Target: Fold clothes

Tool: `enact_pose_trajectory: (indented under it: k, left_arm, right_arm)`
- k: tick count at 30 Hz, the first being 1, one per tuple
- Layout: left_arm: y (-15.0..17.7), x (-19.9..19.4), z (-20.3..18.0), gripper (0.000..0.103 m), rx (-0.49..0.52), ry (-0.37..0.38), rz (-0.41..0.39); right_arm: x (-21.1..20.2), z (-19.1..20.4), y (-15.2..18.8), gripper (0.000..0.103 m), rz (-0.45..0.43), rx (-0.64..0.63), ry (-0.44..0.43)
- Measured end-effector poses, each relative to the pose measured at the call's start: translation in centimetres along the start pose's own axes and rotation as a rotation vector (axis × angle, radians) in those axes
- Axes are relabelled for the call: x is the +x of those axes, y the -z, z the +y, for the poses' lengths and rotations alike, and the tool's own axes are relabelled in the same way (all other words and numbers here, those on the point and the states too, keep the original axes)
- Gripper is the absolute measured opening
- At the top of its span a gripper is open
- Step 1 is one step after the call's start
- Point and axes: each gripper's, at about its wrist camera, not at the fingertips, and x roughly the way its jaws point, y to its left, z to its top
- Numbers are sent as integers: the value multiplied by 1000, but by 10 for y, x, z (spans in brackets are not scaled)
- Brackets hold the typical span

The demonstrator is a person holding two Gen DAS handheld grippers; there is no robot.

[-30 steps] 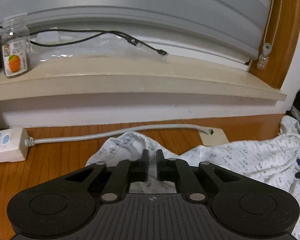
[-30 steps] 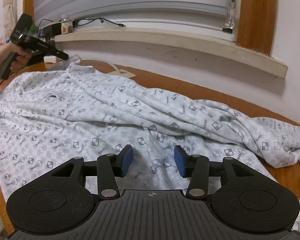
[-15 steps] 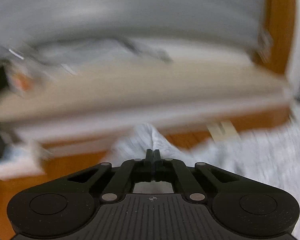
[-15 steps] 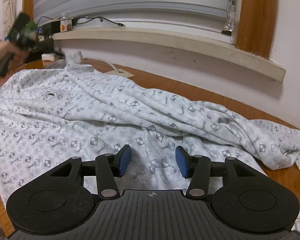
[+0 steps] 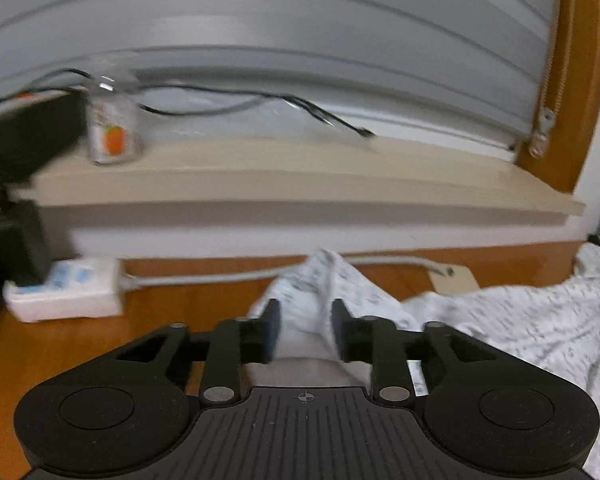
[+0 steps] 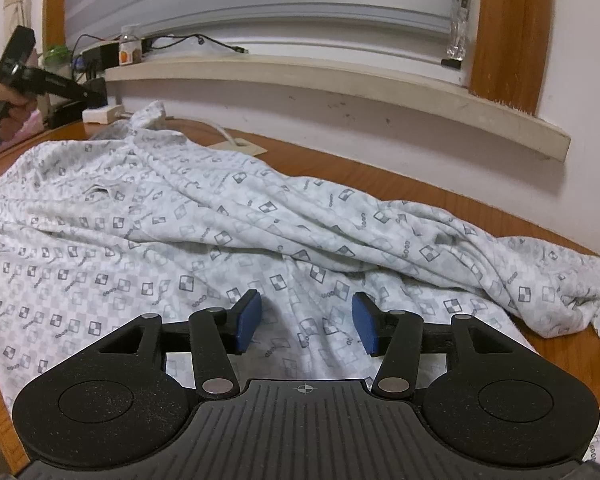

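Observation:
A white garment with a grey checker print point(image 6: 228, 216) lies spread and wrinkled across the wooden table point(image 6: 440, 188). My right gripper point(image 6: 306, 320) is open and empty, hovering low over the garment's near part. My left gripper point(image 5: 305, 330) is open, with a raised peak of the same garment point(image 5: 324, 280) standing between its fingers, not pinched. In the right wrist view the left gripper point(image 6: 92, 96) is at the far left, just left of the garment's bunched corner point(image 6: 148, 116).
A window sill point(image 5: 300, 176) with a small bottle point(image 5: 112, 124) and black cables runs behind the table. A white power strip point(image 5: 64, 288) and its grey cord point(image 5: 228, 276) lie on the table near the left gripper. A wall plate point(image 6: 240, 146) lies beyond the garment.
My left gripper, shut on a fold of the garment half a second ago, has opened and let it go; its view has shifted. The right gripper has hardly moved.

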Motion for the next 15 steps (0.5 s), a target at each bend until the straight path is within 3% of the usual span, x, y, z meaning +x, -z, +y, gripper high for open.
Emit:
enact_pose_trajectory:
  k: [1,2,3,6,8,10,12,15]
  left_arm:
    - [1,6,-5,47,13,14,5]
    - [2,13,-11,62,26,27,11]
    - [2,20,-15,66,40,31,14]
    - [3,39,-23,65,63,51,32]
    - [3,53,-24,49,74,44,57]
    - [4,63,-24,0,84,32,75]
    - [2,64,-18,1,63,-2,92]
    - [-16,38,2,1,3,-145,-33]
  right_arm:
    - [0,0,0,51,0,-1,2]
    - [0,0,0,52,-1,-3,3]
    - [0,0,0,52,-1,-4,5]
    - [0,0,0,52,0,-4,6]
    - [0,0,0,52,1,2,3]
    - [-1,0,0,52,2,6,1]
    - [-1,0,0,52,2,7,1]
    - [-1,1,-1,52,1,2,5]
